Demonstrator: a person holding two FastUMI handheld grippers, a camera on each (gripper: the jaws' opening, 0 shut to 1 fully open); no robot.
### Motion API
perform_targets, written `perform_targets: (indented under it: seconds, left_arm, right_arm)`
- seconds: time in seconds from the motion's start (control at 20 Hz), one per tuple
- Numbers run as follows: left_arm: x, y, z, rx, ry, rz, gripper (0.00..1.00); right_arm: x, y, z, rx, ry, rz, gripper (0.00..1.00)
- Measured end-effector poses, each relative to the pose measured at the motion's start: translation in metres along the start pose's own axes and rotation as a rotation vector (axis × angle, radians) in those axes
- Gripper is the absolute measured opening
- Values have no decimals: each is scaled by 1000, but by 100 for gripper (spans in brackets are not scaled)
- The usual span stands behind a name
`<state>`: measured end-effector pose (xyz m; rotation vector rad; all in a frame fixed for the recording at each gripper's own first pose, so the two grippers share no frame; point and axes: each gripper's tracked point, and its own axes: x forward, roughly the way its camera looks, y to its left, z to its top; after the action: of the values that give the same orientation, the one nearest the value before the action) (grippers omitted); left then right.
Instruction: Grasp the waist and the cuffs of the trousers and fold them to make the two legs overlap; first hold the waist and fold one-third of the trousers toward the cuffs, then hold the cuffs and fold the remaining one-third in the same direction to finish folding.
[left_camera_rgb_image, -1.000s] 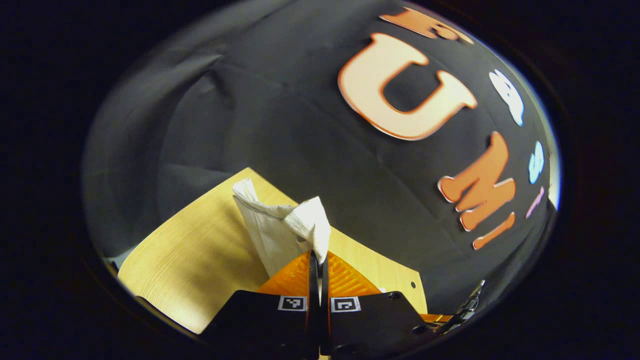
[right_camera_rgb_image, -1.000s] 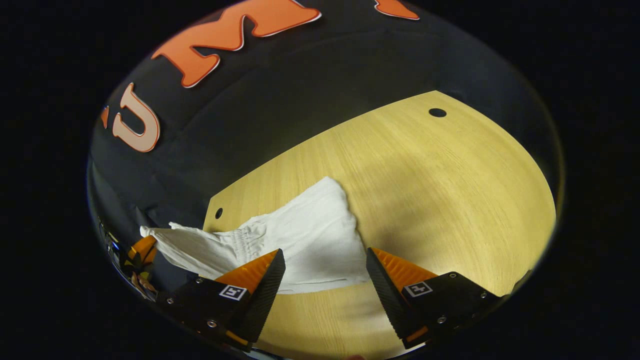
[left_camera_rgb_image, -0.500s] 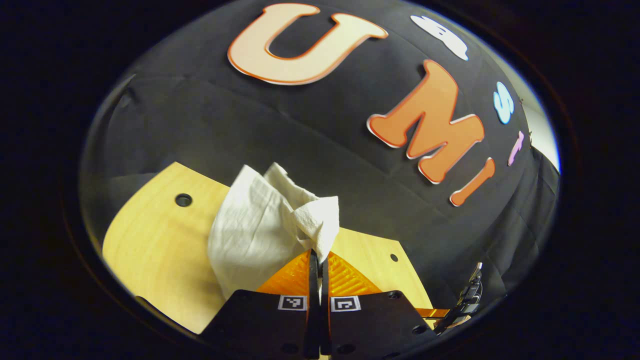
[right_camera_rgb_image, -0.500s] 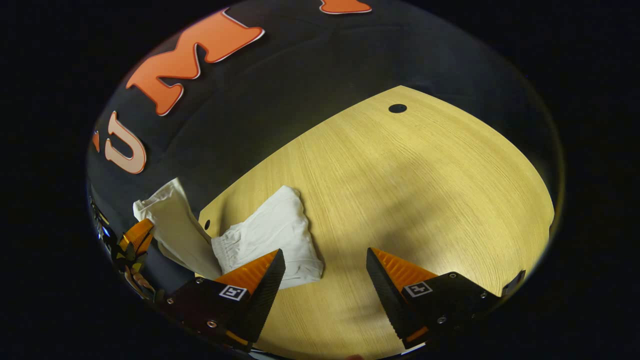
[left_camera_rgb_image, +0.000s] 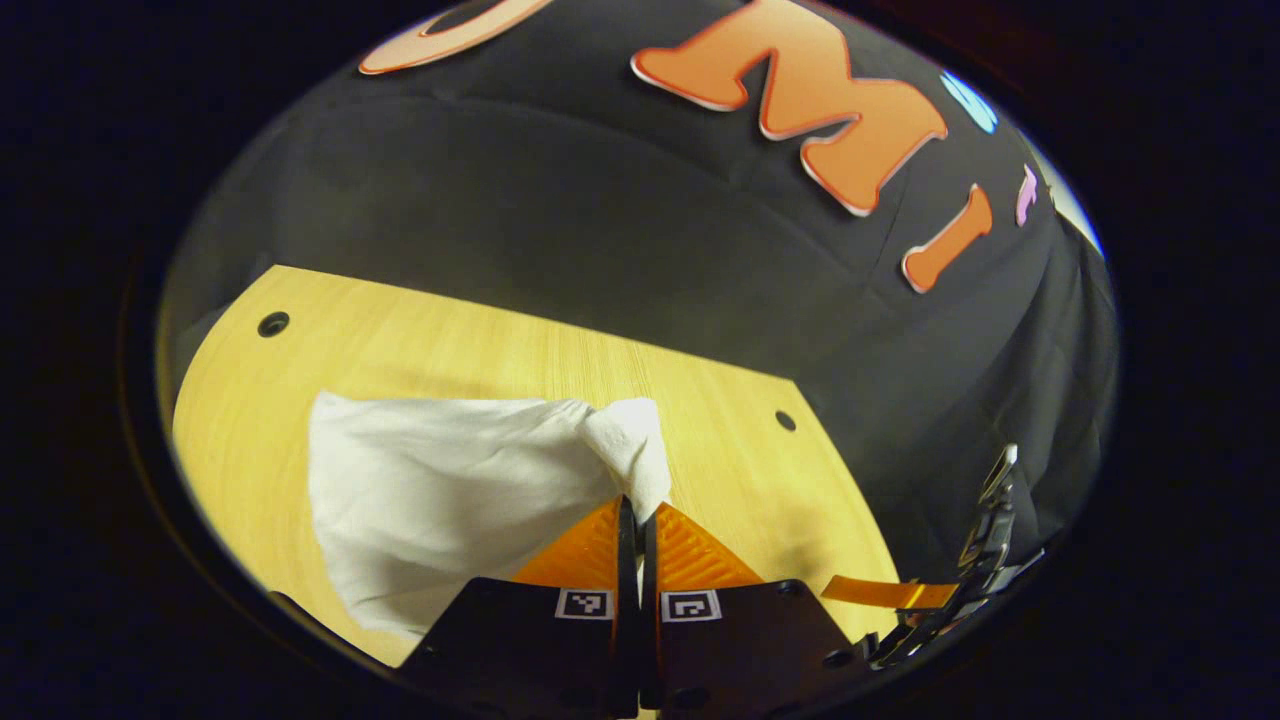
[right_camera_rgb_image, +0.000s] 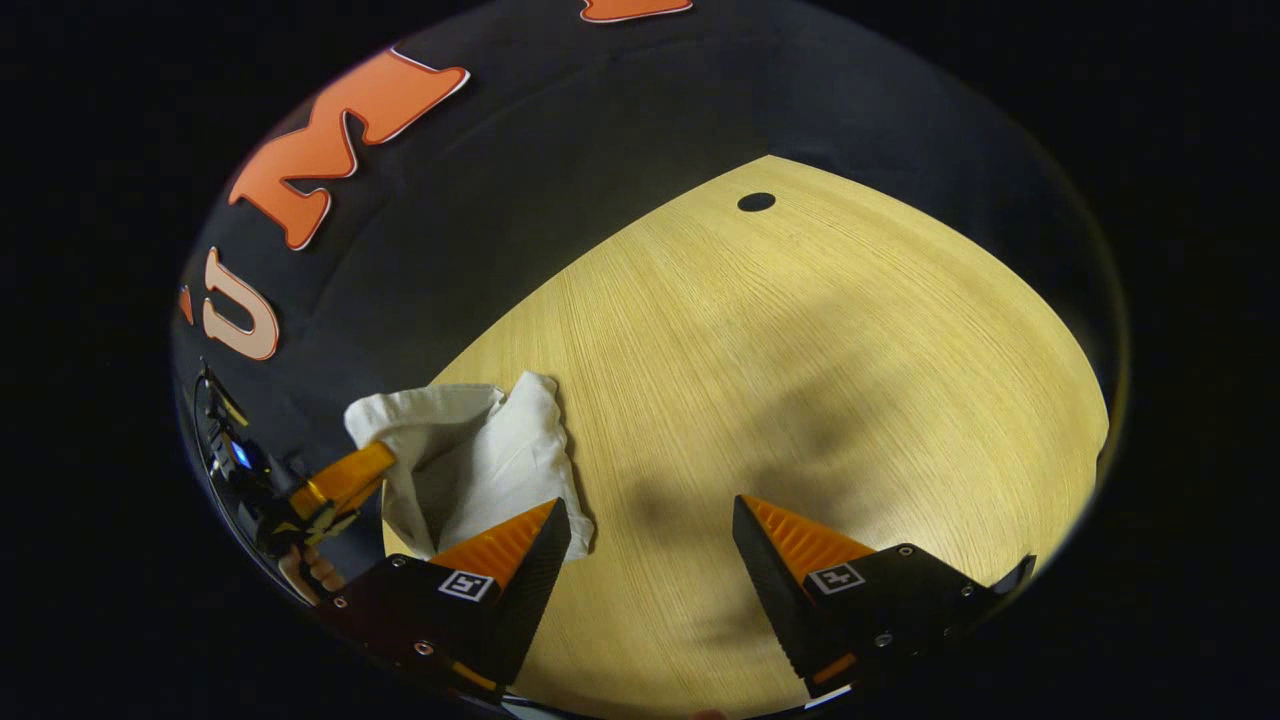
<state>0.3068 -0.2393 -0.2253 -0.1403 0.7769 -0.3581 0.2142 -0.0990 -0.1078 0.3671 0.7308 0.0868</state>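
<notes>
The white trousers (left_camera_rgb_image: 440, 490) lie bunched and partly folded on the wooden table (left_camera_rgb_image: 480, 350). My left gripper (left_camera_rgb_image: 637, 510) is shut on a fold of their cloth, which sticks up between the fingertips. In the right gripper view the trousers (right_camera_rgb_image: 490, 460) form a small heap at the left, with the left gripper (right_camera_rgb_image: 345, 480) pinching their near edge and a hand below it. My right gripper (right_camera_rgb_image: 650, 520) hangs open over bare wood to the right of the heap, its left finger (right_camera_rgb_image: 520, 545) overlapping the heap's edge in the view, with nothing between the fingers.
The table has small round holes near its corners (left_camera_rgb_image: 272, 323) (right_camera_rgb_image: 756, 201). The black cloth wall stands close behind the table's far edge. In the left gripper view the right gripper (left_camera_rgb_image: 960, 590) shows at the lower right.
My left gripper has swung and lowered the held cloth over the trousers, so they lie flatter and more compact. The right gripper stayed open and drifted slightly right of the heap.
</notes>
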Motion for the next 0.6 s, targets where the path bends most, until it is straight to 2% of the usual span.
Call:
perform_targets:
  seconds: [0.2,0.35,0.5,0.6]
  left_arm:
    - [30,-3,-43,68,98,42,4]
    - [43,-11,-72,92,147,25,16]
    - [44,-27,-83,103,162,-19,65]
    - [41,-28,-81,144,144,-12,98]
  right_arm:
    - [-2,-8,-3,-20,4,-5,98]
    - [-5,-10,-1,-26,2,-3,98]
    - [-8,-10,2,-25,-9,-1,98]
    - [-12,-11,1,-36,-21,-7,98]
